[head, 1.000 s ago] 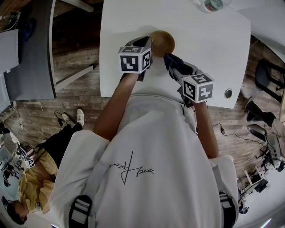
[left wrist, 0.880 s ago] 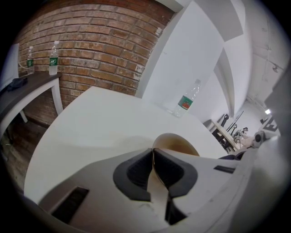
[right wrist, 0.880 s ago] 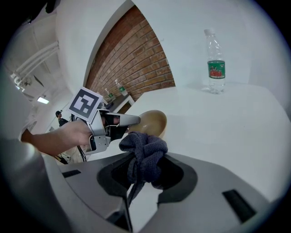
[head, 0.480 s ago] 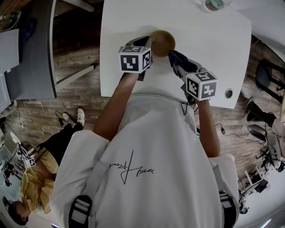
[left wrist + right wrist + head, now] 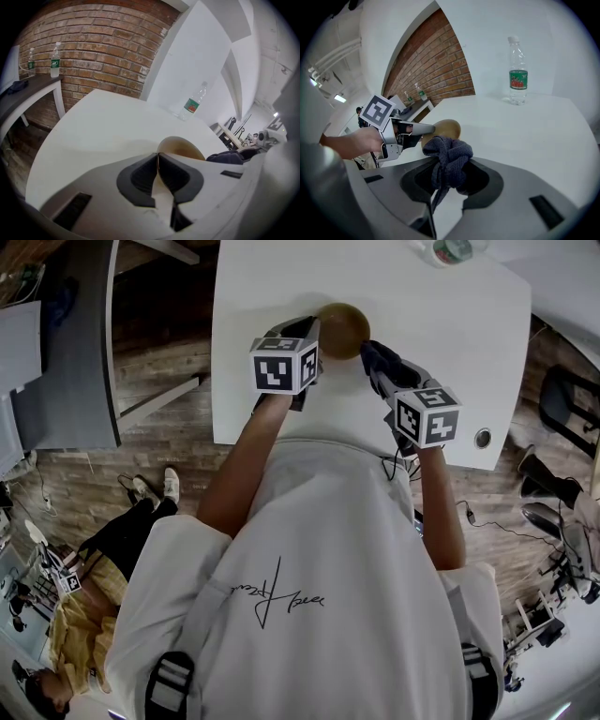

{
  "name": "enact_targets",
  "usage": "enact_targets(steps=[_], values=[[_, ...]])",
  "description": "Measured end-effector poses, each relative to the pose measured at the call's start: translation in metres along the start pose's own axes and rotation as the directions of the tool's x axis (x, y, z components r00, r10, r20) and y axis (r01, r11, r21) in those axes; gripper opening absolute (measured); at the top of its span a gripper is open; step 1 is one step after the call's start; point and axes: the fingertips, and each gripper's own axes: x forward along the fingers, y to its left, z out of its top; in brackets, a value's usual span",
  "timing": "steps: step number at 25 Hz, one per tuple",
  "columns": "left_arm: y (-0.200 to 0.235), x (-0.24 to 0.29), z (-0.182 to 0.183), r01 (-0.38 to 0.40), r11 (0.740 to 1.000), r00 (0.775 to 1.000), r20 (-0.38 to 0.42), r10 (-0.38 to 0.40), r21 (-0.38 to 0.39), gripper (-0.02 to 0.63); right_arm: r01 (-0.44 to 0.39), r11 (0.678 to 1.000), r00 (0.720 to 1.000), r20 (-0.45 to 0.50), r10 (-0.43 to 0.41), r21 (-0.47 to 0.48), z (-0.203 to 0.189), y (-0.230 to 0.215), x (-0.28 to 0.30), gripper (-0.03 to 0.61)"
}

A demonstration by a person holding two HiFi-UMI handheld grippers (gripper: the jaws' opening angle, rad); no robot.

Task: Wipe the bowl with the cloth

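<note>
A: Since the right gripper [image 5: 372, 356], jaws clamped on the dark cloth [image 5: 447, 157], has crept up along the bowl's [image 5: 343, 329] right flank over the last second, wiping looks under way.
B: Left gripper [image 5: 158, 161]?
A: Pinched tight on the bowl's rim, over the white table's [image 5: 450, 352] near side

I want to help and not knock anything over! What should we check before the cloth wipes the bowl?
1. Left claw shut on the bowl rim: ok.
2. Right claw shut on the cloth: ok.
3. Cloth bunch sticks out past the claw tips, toward the bowl: ok.
4. Cloth touching the bowl: cannot tell; the head view shows it close beside the bowl.
5. Bottle stands upright, away from the bowl on the table: ok.
</note>
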Motion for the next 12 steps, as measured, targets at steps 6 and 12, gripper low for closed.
enact_targets(steps=[6, 12], values=[[0.004, 0.001, 0.004, 0.001, 1.000, 1.000, -0.006, -0.001, 0.002, 0.018, 0.027, 1.000, 1.000, 0.007, -0.026, -0.011, 0.012, -0.008, 0.004, 0.104], [0.003, 0.001, 0.005, 0.003, 1.000, 1.000, -0.008, -0.003, 0.005, 0.018, 0.050, 0.998, 0.999, 0.012, -0.050, -0.029, 0.020, -0.014, 0.005, 0.104]])
